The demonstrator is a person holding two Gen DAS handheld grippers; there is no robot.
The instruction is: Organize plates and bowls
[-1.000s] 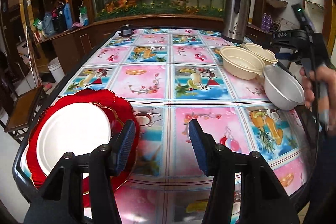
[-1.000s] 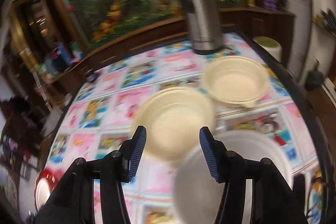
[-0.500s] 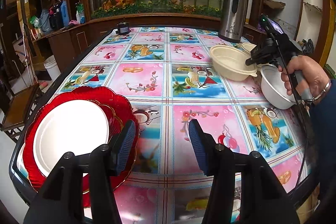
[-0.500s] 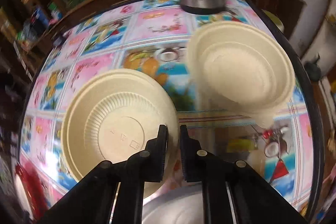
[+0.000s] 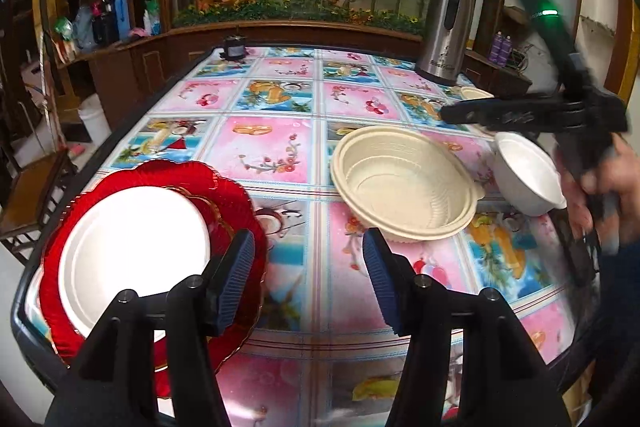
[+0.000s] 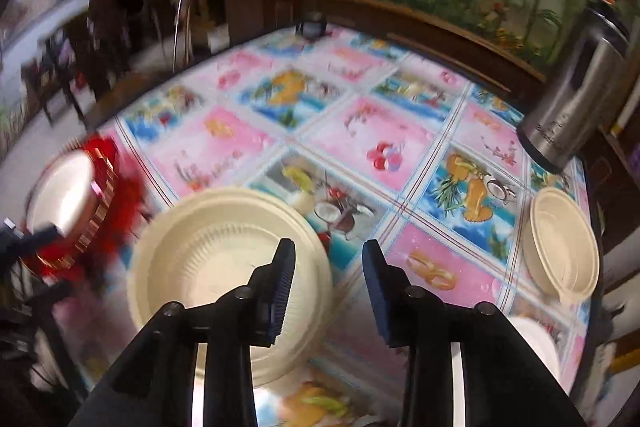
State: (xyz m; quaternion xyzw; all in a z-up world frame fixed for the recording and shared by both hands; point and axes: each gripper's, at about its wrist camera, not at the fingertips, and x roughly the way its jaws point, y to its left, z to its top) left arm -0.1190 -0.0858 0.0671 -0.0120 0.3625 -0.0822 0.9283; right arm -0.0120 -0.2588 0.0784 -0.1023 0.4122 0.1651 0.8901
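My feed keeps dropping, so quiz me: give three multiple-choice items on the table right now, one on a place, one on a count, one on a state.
1. Where does the round white plate lie?
A. on the scalloped red glass plate
B. inside a bowl
C. beside the kettle

2. How many bowls show on the table?
A. one
B. three
C. five

3. What is between the right gripper's fingers?
A. a bowl rim
B. nothing
C. the white plate

Answers:
1 A: red rim rings it all round.
2 B: large ribbed cream plastic bowl, small white bowl, second cream bowl near the steel kettle.
3 B: its jaws are opening, gap bare.
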